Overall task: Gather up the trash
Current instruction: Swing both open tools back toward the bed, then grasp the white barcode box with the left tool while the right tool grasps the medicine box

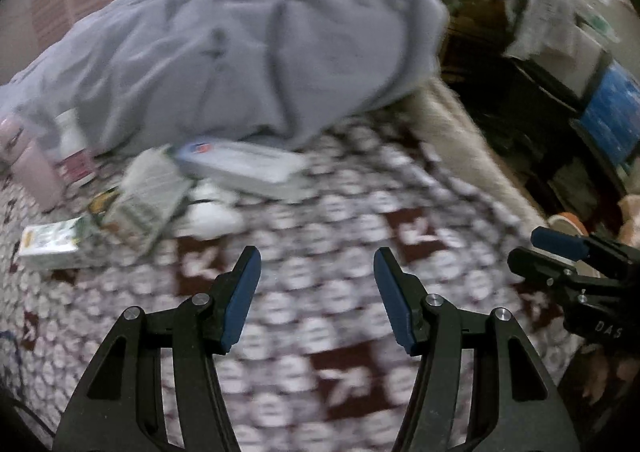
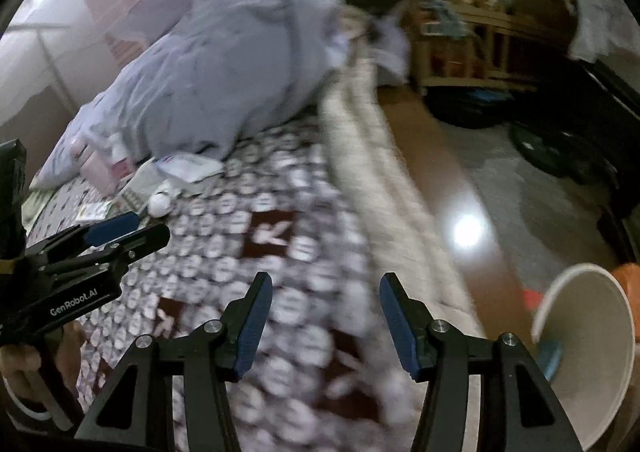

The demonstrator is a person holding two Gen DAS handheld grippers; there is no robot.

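Jaws wide, crumpled tissue beyond.

Our right tool hangs over the patterned bedspread, its blue-padded jaws spread wide with nothing between them. At the far left our left tool reaches in above the same cover; we cannot tell how its jaws stand. Beyond it, a white crumpled wad lies among blurred boxes and papers at the foot of a heaped grey duvet. A white paper cup sits at lower right, tilted mouth toward us.
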